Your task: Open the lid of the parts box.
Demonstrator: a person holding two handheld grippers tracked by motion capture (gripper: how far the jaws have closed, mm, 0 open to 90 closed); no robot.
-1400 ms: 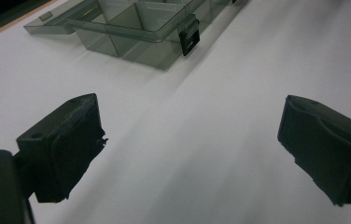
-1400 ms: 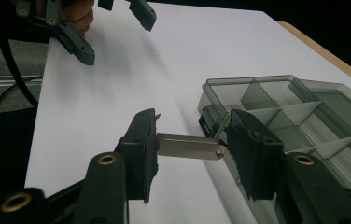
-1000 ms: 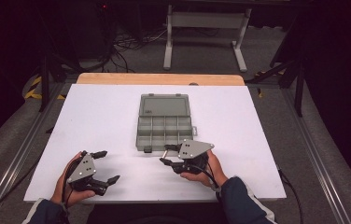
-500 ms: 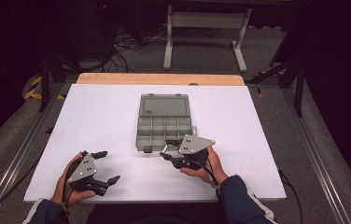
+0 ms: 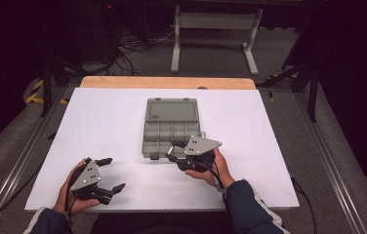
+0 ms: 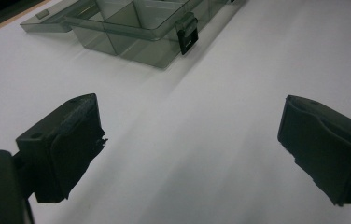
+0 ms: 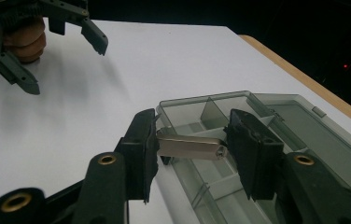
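Two grippers are working over a white table [image 5: 123,117], and we are seeing them quite differently from view to view. In the high view, the right gripper [image 5: 169,155] is sitting at centre frame against the near right corner of a grey compartment box [image 5: 172,127], whose lid is lying open toward the top of the frame. What that gripper carries is too small for us to make out from up there. The right gripper view is settling it: the jaws are clamping a small silver metal piece [image 7: 191,146] end to end, probably a USB stick, and it is hovering just over the box's near corner compartment. In that view's upper left, the left gripper [image 7: 66,63] is hanging over bare table.

At lower left of the high view, the left gripper is resting near the table's front edge, well apart from the box. Its own view is showing us both jaws spread wide with nothing between them, the box and one black latch [image 6: 186,35] sitting at upper centre.
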